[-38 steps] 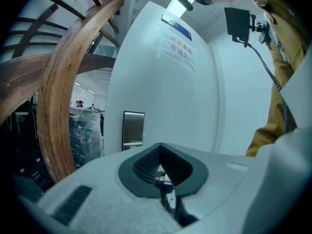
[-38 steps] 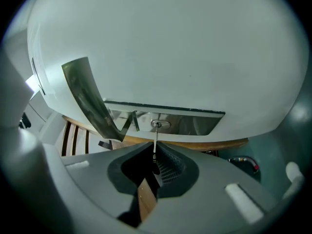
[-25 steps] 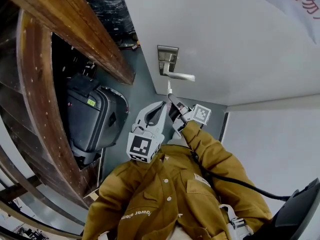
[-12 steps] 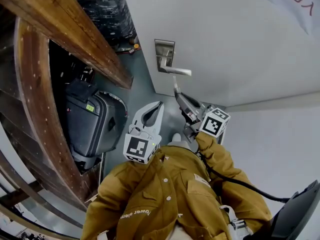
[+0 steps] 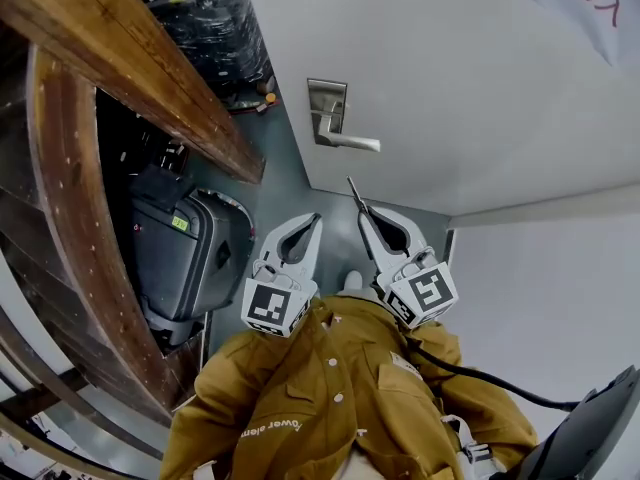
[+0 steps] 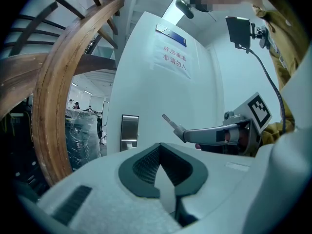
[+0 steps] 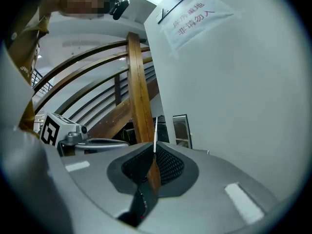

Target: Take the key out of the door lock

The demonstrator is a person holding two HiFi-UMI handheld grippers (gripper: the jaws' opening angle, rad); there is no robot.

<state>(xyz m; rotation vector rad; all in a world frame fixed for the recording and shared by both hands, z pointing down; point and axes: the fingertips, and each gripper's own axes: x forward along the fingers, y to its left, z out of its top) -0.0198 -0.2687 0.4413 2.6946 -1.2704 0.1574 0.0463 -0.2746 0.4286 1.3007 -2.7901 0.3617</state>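
Pinched between the pressed-together jaws of the right gripper (image 5: 362,211): the key (image 5: 352,186), blade running on past the tips toward 11 o'clock. Clear of the lock plate (image 5: 327,108), which sits apart at about 12 o'clock beyond the lever handle (image 5: 352,142). At 9 o'clock, the left gripper (image 5: 305,230), closed on nothing. Likely only a carry-away left.

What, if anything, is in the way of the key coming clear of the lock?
Nothing visible. The key is pinched in the right gripper and already out, clear of the lock and its handle. Only open air in front of the door lies between them. The left gripper sits off to the side.
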